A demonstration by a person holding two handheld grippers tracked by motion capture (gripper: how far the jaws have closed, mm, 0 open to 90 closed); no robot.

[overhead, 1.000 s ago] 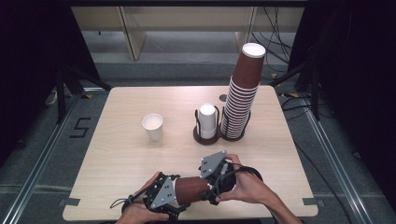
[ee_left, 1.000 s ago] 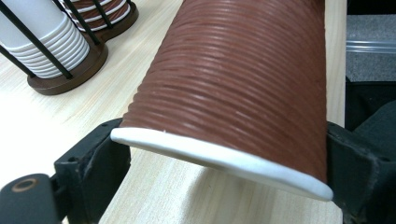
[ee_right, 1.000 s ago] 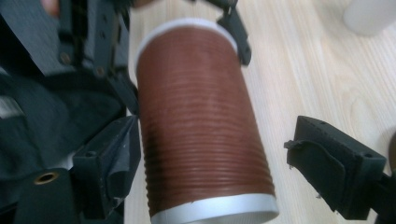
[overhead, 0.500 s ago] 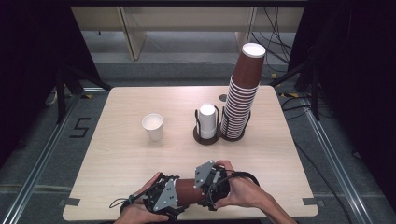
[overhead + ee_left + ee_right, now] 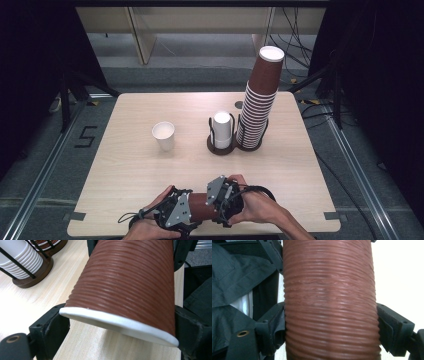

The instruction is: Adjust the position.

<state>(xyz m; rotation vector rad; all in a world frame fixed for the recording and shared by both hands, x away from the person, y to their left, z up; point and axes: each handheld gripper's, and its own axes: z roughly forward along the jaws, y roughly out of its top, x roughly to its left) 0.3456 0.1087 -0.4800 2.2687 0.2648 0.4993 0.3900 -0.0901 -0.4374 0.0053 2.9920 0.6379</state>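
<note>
A brown ribbed paper cup (image 5: 202, 206) with a white rim lies on its side just above the table's front edge, held between both hands. My left gripper (image 5: 186, 212) is shut on it near the rim, and its black jaws press both sides of the brown cup (image 5: 125, 277) in the left gripper view (image 5: 122, 325). My right gripper (image 5: 220, 204) sits further along the same cup. Its jaws have just been closing, and its pads (image 5: 278, 325) now touch both sides of the brown cup (image 5: 329, 290), which lies between them (image 5: 330, 327).
A single white cup (image 5: 163, 135) stands left of the table's (image 5: 125, 165) middle. Behind, a holder with a short white cup stack (image 5: 222, 131) stands next to a tall leaning stack of brown cups (image 5: 260, 100). The white stack's holder (image 5: 30, 281) appears beyond the held cup.
My right gripper has come down and slightly left onto the brown cup, and its jaws have closed around it. The left gripper and cup have stayed in place.
</note>
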